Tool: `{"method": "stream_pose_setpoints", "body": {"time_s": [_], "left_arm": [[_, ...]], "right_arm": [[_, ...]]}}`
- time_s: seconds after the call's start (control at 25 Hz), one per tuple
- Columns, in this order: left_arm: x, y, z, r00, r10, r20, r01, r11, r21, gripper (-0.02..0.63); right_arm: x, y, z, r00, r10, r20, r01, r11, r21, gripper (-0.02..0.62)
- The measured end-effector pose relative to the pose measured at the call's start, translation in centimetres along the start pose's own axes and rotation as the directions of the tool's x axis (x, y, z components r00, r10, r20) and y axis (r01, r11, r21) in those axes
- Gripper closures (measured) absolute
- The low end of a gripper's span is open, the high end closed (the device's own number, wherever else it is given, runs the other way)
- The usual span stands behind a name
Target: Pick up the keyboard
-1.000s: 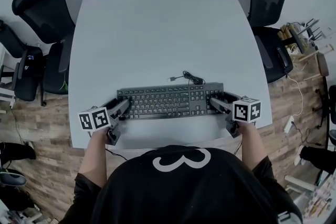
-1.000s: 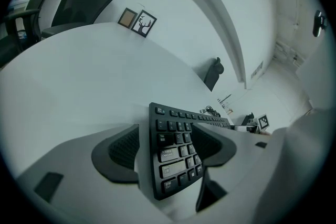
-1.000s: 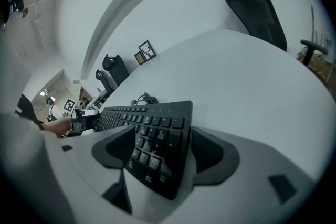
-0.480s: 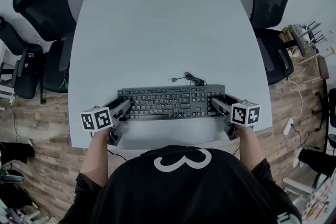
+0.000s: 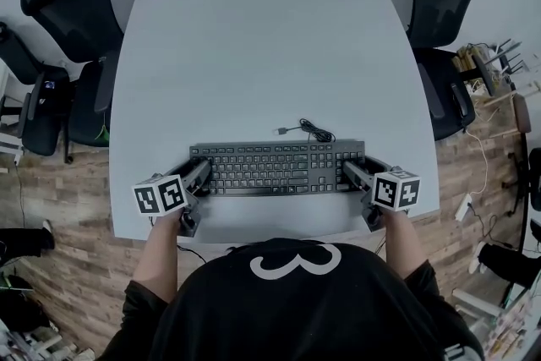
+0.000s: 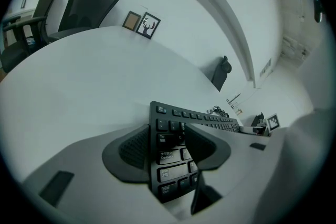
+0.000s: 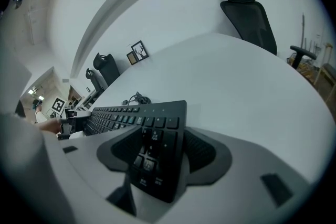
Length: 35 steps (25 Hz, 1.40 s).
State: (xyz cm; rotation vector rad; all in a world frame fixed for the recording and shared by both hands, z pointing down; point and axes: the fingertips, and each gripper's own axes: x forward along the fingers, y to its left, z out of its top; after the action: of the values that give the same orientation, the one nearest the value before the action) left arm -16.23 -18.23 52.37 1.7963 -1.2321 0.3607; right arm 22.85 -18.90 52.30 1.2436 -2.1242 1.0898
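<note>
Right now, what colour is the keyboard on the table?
The keyboard is black, keys included; the head view shows it best.

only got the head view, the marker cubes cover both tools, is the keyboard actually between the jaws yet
Observer: On the left, yes. The left gripper view shows the keyboard with its Tab-to-Ctrl column between the jaws of the left tool, which are closing.
Operator: and the right one
Observer: Same there. The right gripper view shows the right tool straddling the number-pad end, its jaws closing too.
</note>
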Motion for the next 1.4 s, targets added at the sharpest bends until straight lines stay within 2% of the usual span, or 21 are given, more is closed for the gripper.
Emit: {"method": "stream_pose_setpoints", "body": {"time_s": [0.36,0.68,0.8,0.92,1.2,1.4], "left_arm": [[0.0,0.3,0.1,1.000,0.026,0.007,-0.026,1.000,0.003,0.399],[0.0,0.1,0.0,0.999,0.039,0.031,-0.038,0.999,-0.037,0.399],[-0.2,0.1,-0.1,0.999,0.028,0.039,-0.026,0.998,-0.056,0.400],[-0.6,0.1,-0.3,0.998,0.026,0.050,-0.022,0.997,-0.078,0.400],[-3.5,-1.1,1.9,0.987,0.033,0.155,-0.022,0.998,-0.067,0.412],[-7.3,-2.3,4.4,0.964,0.036,0.262,-0.038,0.999,0.004,0.422]], "right_arm": [[0.0,0.0,0.1,1.000,0.001,-0.011,-0.001,1.000,-0.006,0.347],[0.0,-0.1,0.2,1.000,0.008,0.029,-0.009,1.000,0.012,0.347],[-0.4,-0.1,0.9,0.997,0.029,0.077,-0.033,0.998,0.048,0.385],[-0.7,0.0,1.1,0.996,0.038,0.078,-0.041,0.999,0.034,0.390],[-2.5,1.7,2.3,0.988,0.079,0.136,-0.083,0.996,0.027,0.399],[-4.4,3.8,3.3,0.966,0.118,0.232,-0.122,0.992,0.007,0.402]]}}
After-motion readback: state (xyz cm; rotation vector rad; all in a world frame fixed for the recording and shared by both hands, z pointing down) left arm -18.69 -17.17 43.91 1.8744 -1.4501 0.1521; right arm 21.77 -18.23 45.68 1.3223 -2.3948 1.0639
